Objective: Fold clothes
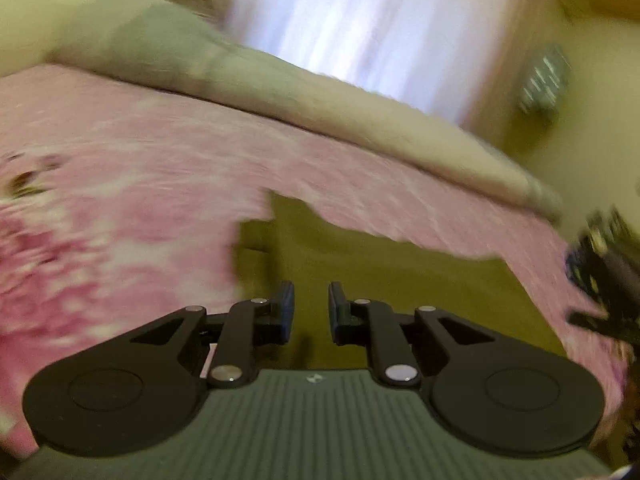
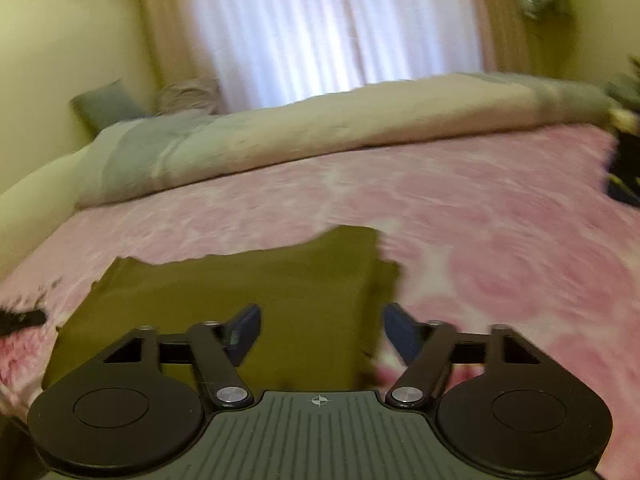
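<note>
An olive-green garment is seen spread flat on a bed covered by a pink floral bedspread, in the lower centre of both wrist views. In the right wrist view it lies directly ahead of and beneath the right gripper, whose jaws are spread wide with nothing between them; its long axis appears to run left to right across the frame, with a raised tab or corner at its upper right edge. In the left wrist view the same garment lies ahead of the left gripper, whose jaws stand only narrowly apart and hold nothing. Neither gripper can be seen touching the cloth. Both are judged about equally near the garment's near edge, the right one being better centred over it. The cloth is plain, matte and unpatterned, its far edge uneven; whether it is already partly folded cannot be told through the motion blur. A rolled beige-grey duvet is laid across the bed behind it, with white curtains in the upper centre. The other gripper is glimpsed at the frame's edge in each view.
</note>
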`<state>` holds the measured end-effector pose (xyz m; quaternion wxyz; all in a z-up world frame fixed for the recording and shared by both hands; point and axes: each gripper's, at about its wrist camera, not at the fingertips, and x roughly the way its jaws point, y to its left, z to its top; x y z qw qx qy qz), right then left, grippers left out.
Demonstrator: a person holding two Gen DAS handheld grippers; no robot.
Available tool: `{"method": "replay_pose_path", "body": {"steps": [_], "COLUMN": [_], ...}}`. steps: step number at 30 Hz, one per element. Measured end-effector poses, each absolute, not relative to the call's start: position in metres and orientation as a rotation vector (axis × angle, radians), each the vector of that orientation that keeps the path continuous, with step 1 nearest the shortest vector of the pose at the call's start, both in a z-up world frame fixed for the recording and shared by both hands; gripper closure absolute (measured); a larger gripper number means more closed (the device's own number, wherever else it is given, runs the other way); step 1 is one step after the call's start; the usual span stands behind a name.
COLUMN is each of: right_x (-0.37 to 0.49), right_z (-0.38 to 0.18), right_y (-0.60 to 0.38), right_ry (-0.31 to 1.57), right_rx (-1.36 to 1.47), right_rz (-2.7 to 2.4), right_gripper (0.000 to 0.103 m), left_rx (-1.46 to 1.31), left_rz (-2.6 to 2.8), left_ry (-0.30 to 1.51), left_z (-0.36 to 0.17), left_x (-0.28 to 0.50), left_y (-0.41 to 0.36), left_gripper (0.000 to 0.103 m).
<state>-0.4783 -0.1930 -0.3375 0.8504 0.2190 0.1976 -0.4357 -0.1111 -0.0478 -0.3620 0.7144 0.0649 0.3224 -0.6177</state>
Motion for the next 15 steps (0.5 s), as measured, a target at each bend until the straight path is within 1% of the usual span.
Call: {"method": "replay_pose_path", "body": {"steps": [4, 5, 7, 9, 11, 13, 15], "right_x": [-0.442, -0.439, -0.442, -0.443, -0.444, -0.445, -0.437], "right_z": [-0.369, -0.379, -0.394, -0.391, -0.375, -0.355, -0.363], "right_y": [-0.194, -0.193, -0.187, -0.187, -0.194, -0.203, -0.222], "right_ry": [0.522, 0.559, 0.567, 0.601, 0.616, 0.536, 0.553], "right_rx": [0.38, 0.358, 0.296, 0.29, 0.316, 0.283, 0.291], "right_rz": [-0.927, -0.934, -0.926, -0.905, -0.899, -0.923, -0.925], "right_gripper": [0.042, 0.049, 0.05, 0.05, 0.05, 0.05, 0.05], "left_rx": [0.206, 0.199, 0.198, 0.239, 0.258, 0.247, 0.225], "left_rz": [-1.325, -1.319, -1.323, -1.324, -1.332, -1.341, -1.34], "left_ry": [0.721, 0.721, 0.714, 0.709, 0.68, 0.644, 0.647], "left_z": [-0.396, -0.405, -0.407, -0.396, -0.382, -0.372, -0.369], "left_x": [-0.119, -0.117, -0.116, -0.116, -0.115, -0.11, -0.102], "left_y": [-0.064, -0.063, -0.06, -0.062, -0.069, -0.08, -0.103], "left_gripper": [0.092, 0.094, 0.095, 0.096, 0.095, 0.095, 0.095]}}
